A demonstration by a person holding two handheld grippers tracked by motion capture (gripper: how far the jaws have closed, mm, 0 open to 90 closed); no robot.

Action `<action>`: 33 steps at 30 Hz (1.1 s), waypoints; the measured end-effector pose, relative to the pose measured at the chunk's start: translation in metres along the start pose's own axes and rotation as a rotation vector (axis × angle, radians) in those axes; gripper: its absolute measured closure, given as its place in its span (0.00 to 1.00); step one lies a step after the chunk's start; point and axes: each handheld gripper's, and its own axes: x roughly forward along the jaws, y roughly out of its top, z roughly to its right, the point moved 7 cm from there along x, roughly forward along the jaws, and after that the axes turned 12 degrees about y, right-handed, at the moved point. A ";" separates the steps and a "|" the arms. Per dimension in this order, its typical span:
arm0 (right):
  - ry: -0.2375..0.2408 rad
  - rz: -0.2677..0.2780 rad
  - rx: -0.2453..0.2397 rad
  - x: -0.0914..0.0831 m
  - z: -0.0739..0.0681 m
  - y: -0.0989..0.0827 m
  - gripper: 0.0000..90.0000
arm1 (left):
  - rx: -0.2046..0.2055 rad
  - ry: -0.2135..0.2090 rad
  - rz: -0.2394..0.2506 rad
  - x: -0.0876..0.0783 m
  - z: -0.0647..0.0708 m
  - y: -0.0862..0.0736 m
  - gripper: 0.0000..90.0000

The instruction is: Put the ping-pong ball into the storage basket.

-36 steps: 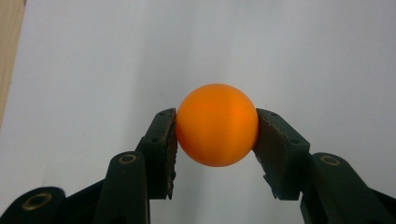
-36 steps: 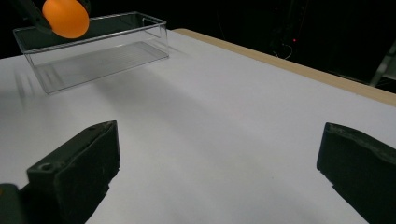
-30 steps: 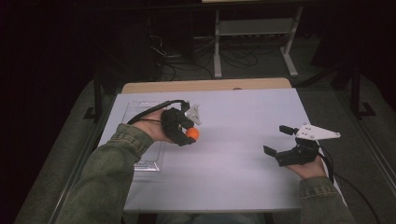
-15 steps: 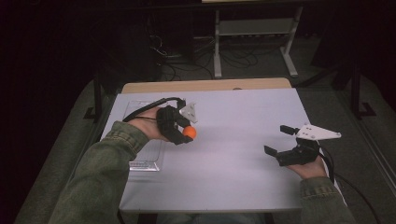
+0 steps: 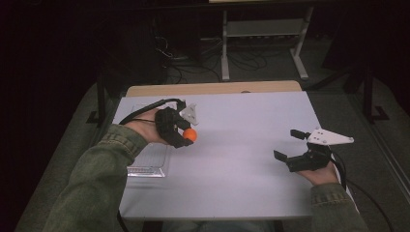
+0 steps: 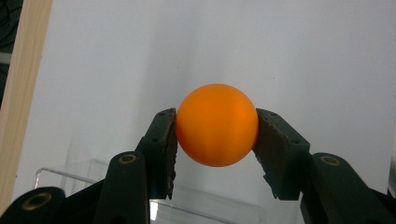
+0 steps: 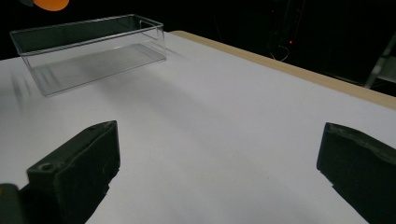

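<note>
From the high view, my left hand-held gripper point(image 5: 186, 137) is clamped on the orange ball point(image 5: 190, 135) and holds it above the white worktop point(image 5: 232, 164), just right of the clear plastic tray point(image 5: 147, 166) that lies along the left edge. Over the last second this hand has drifted a little left and away from me, carrying the ball with it, so the ball has drawn closer to the tray; I judge I am bringing it across to drop it in. My right hand-held gripper point(image 5: 290, 147) rests near the right edge of the worktop, its jaws spread wide and empty, in the same place as a second ago. In the left gripper view the ball point(image 6: 217, 125) sits squarely between my two black jaws, pinched at its widest part by the ribbed pads point(image 6: 169, 144), with bare worktop behind it and the tray's clear rim point(image 6: 60, 173) showing low down, under the jaws. The grip looks centred and firm, so I expect no slip on the way. In the right gripper view my jaws stand far apart with nothing between them; across the worktop the tray point(image 7: 93, 46) sits empty at the far left, and a sliver of the ball point(image 7: 49, 4) hangs above its near end, not yet inside.
</note>
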 end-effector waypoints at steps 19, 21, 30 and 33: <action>-0.002 -0.001 -0.001 0.000 0.000 0.000 0.00 | -0.033 0.017 -0.010 -0.011 -0.009 -0.021 0.56; -0.003 0.000 0.000 0.000 0.000 0.000 0.00 | -0.033 0.020 -0.014 -0.013 -0.010 -0.023 0.56; -0.005 0.000 -0.001 -0.001 0.000 0.000 0.00 | -0.067 0.038 -0.043 -0.019 -0.017 -0.038 0.56; -0.005 -0.001 -0.001 -0.001 0.000 -0.001 0.00 | -0.079 0.043 -0.045 -0.022 -0.020 -0.043 0.56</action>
